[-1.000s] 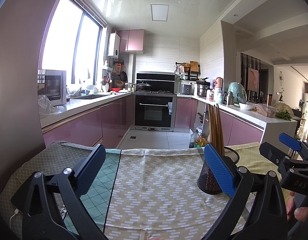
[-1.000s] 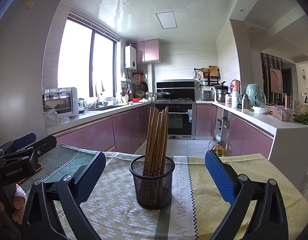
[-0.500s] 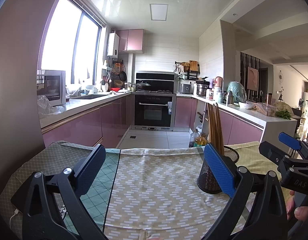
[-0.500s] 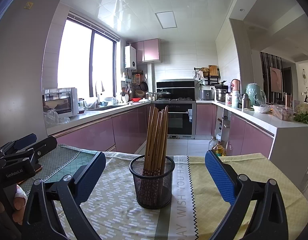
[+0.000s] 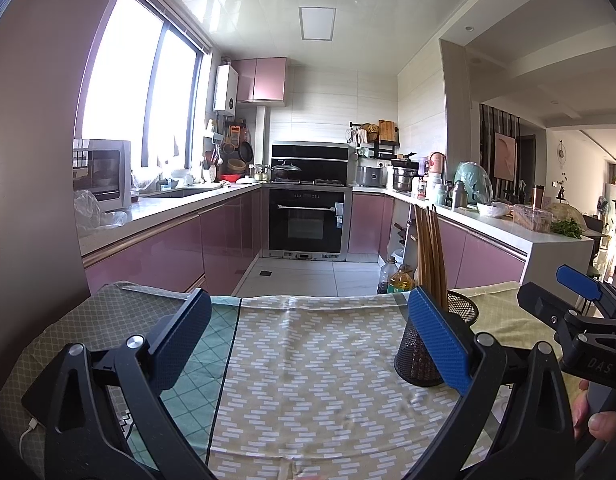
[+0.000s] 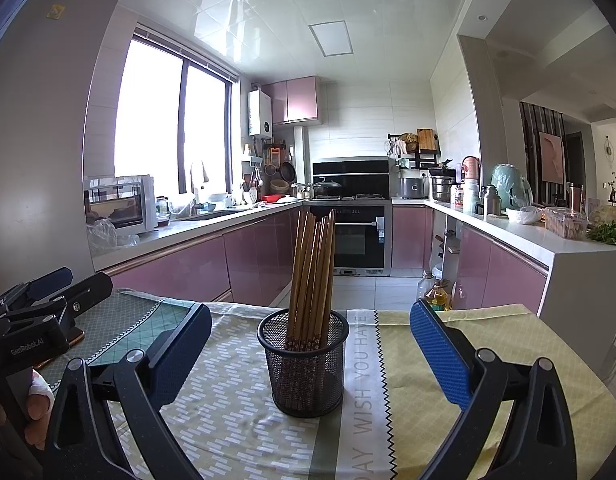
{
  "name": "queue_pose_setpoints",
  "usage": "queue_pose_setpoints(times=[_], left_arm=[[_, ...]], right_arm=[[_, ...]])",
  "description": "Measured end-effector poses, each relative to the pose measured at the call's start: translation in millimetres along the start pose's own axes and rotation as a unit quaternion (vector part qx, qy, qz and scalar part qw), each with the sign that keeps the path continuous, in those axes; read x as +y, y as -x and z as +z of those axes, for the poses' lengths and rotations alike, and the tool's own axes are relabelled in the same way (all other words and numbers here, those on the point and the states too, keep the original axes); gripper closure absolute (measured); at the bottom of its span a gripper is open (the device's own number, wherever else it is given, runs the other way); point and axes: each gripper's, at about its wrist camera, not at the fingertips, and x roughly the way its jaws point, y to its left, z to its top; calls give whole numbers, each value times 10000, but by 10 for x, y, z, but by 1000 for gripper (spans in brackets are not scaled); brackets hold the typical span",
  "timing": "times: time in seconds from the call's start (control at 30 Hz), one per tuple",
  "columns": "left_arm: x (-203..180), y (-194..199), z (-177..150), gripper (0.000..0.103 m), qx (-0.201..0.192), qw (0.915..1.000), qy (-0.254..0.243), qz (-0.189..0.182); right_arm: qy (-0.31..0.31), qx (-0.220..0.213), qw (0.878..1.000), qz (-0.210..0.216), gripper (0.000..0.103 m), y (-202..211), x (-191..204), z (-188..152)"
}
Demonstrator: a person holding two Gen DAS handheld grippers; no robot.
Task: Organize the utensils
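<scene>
Chopsticks (image 6: pixel 309 276), a bundle of long brown wooden sticks, are seen standing nearly upright in a black wire-mesh cylindrical holder (image 6: pixel 304 368) on the patterned cloth of the table (image 6: pixel 487 344). Nothing loose is visible on the cloth around the holder, so the task is judged to be nearly finished or not yet begun. The right hand-held gripper (image 6: pixel 306 350) is held just in front of the holder, blue pads spread wide and empty; the left hand-held gripper (image 5: pixel 308 332), left of the holder, is likewise spread and empty. Any approach to the holder is best made slowly and centred, since the light holder could be tipped by a sideways knock.
</scene>
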Motion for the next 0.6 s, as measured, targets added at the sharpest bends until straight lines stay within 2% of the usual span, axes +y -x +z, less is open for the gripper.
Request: queue_pose_setpoints(times=[0.27, 0.4, 0.5, 0.6], left_arm=[[-31, 5, -47, 6, -24, 9999, -118, 21], [-20, -55, -56, 6, 123, 9999, -102, -5], [27, -109, -81, 6, 277, 9996, -55, 40], [77, -225, -116, 6, 557, 9983, -120, 83]], right_arm=[[1, 43, 10000, 10, 7, -13, -1, -25], [10, 113, 9999, 16, 7, -45, -24, -38], [-38, 358, 9993, 33, 7, -111, -134, -70], [-14, 942, 9953, -232, 7, -304, -355, -148]])
